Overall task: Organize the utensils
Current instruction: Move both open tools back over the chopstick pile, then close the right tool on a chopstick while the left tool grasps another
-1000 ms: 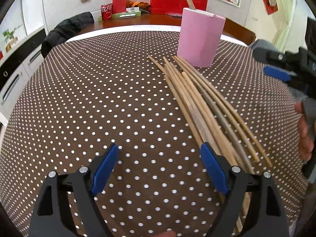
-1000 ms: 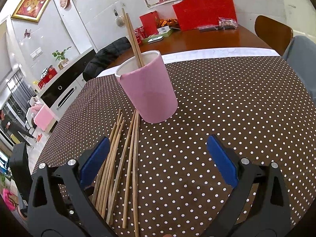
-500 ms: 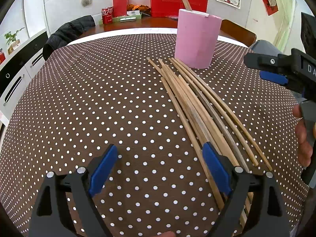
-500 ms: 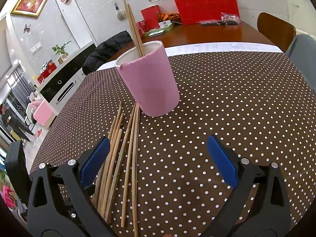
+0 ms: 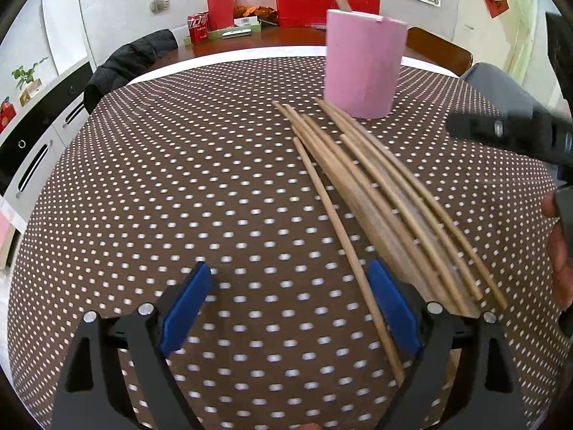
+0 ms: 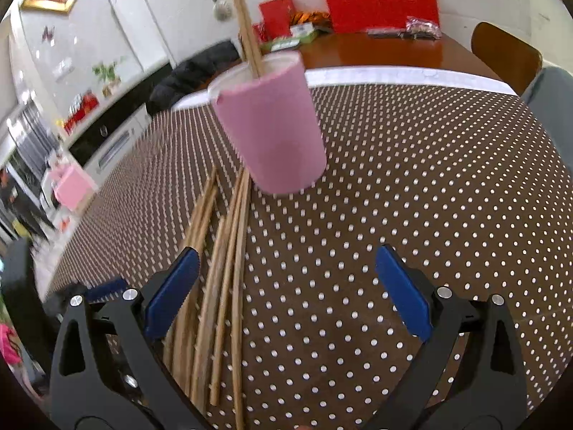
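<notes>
Opening over the last second, left gripper (image 5: 286, 308) jaws now spread around one loose wooden chopstick (image 5: 343, 236); right gripper (image 6: 283, 286) spread, empty; tall pink cup (image 5: 363, 68) awaits loading.

Before your tongs, pale matt wooden chopsticks (image 5: 376, 193) lie on brown white-dotted cloth (image 5: 179, 179); beyond, a smooth matt pink cup (image 5: 361, 68).

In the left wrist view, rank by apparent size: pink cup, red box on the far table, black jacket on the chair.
1. pink cup, nearer the camera
2. black jacket
3. red box, farthest, so the ranking is apparent only
</notes>
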Demonstrator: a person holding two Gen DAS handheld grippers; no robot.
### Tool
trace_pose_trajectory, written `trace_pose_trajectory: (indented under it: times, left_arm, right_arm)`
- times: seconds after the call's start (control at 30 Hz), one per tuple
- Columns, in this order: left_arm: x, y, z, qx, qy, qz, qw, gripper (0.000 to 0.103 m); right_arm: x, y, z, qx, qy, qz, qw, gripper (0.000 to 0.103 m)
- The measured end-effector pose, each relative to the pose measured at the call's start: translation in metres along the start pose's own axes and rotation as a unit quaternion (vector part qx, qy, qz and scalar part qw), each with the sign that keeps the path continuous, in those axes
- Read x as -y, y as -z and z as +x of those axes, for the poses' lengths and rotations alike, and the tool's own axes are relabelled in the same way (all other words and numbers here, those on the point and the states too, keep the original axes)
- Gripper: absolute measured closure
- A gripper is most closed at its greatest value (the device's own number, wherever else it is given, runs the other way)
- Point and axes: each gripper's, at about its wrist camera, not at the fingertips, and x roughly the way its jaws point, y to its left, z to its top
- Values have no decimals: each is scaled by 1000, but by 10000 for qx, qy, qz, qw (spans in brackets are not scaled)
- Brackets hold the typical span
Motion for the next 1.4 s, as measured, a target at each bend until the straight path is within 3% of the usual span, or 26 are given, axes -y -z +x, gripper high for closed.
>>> trace_pose_trajectory:
  times: [0.07, 0.2, 0.3, 0.5, 0.7, 0.8, 0.9, 0.93, 0.97, 1.0, 1.03, 1.07, 1.13, 1.4]
  left_arm:
    - [-13, 0, 0, -3, -31, -15, 10000, 15]
    - [-26, -6, 3, 15, -86, 107, 9999, 15]
    - [-31, -10, 6, 30, -40, 215, 9998, 15]
    - [-34, -19, 12, 33, -13, 292, 9996, 15]
    - [-33, -31, 20, -57, 35, 282, 9996, 17]
    - [-32, -38, 22, -159, 260, 303, 9991, 32]
    - [-28, -43, 23, -157, 352, 388, 9985, 58]
    - [-26, -43, 23, -160, 363, 422, 9983, 77]
    - [-24, -44, 23, -166, 401, 473, 9979, 87]
    - [-24, -45, 23, -175, 407, 489, 9978, 94]
    - [-25, -45, 23, -171, 448, 484, 9977, 96]
    - [-26, -44, 22, -162, 498, 465, 9975, 97]
    - [-34, -41, 20, -141, 597, 337, 9976, 97]
    - [-68, -39, 4, 274, 681, -204, 9971, 98]
  right_arm:
    - [-7, 5, 11, -264, 172, -253, 9992, 7]
    - [-20, 12, 26, -520, 234, -565, 9968, 25]
    - [-26, 15, 28, -496, 512, -773, 9945, 33]
    - [-34, 19, 30, -491, 455, -904, 9937, 43]
    - [-45, 12, 40, -461, 664, -916, 9925, 55]
    - [-49, -1, 49, -524, 616, -881, 9928, 55]
    - [-53, -13, 61, -670, 686, -998, 9904, 55]
    - [-54, -16, 64, -701, 714, -1048, 9894, 58]
    - [-57, -20, 69, -740, 762, -1141, 9878, 64]
    - [-61, -22, 72, -756, 820, -1274, 9856, 79]
    - [-63, -24, 74, -790, 776, -1307, 9852, 93]
    - [-66, -26, 76, -814, 768, -1301, 9852, 96]
    - [-67, -26, 75, -799, 737, -1297, 9856, 97]
    - [-47, -13, 42, -211, -104, -721, 9971, 97]
